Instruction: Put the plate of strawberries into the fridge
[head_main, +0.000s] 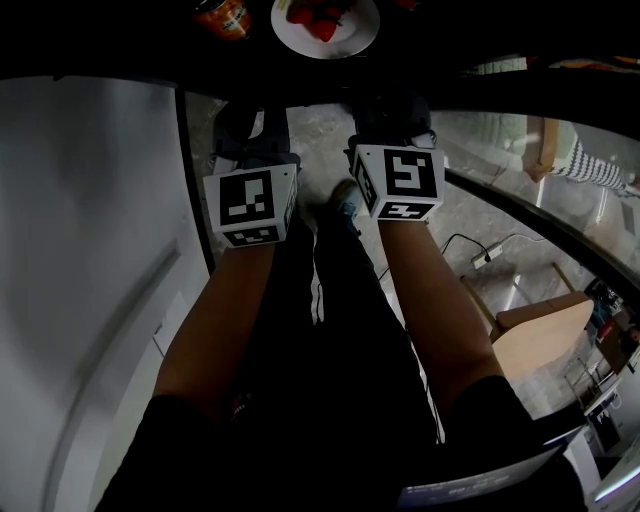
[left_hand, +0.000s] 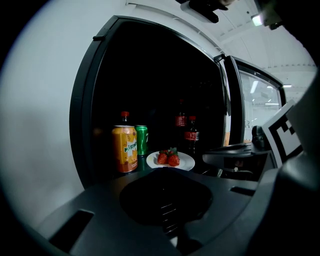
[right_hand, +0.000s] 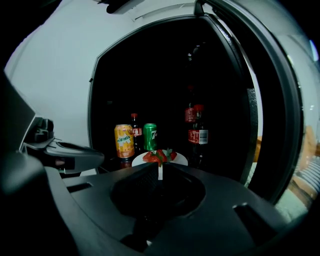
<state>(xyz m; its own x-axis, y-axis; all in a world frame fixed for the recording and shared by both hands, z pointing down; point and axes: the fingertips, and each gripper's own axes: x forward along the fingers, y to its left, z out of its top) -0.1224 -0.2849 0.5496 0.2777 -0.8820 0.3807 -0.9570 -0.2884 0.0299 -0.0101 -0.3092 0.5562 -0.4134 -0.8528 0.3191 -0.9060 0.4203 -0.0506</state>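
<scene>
A white plate (left_hand: 186, 161) with a few red strawberries (left_hand: 169, 158) rests on a dark shelf inside the open fridge (left_hand: 150, 90). From the head view the plate (head_main: 352, 38) lies at the top edge, ahead of both grippers. My left gripper (left_hand: 165, 172) is held back from the plate, jaws together with nothing between them. My right gripper (right_hand: 159, 167) is also clear of the plate (right_hand: 179, 160); only a thin slit shows between its jaws, and nothing is held. In the head view the left gripper (head_main: 255, 122) and right gripper (head_main: 392, 108) are side by side below the shelf.
An orange can (left_hand: 124, 148) and a green can (left_hand: 142, 139) stand left of the plate, with cola bottles (left_hand: 192, 136) behind it. The glass fridge door (right_hand: 280, 115) is swung open on the right. A wooden cabinet (head_main: 540, 335) and a power strip (head_main: 487, 255) are on the floor.
</scene>
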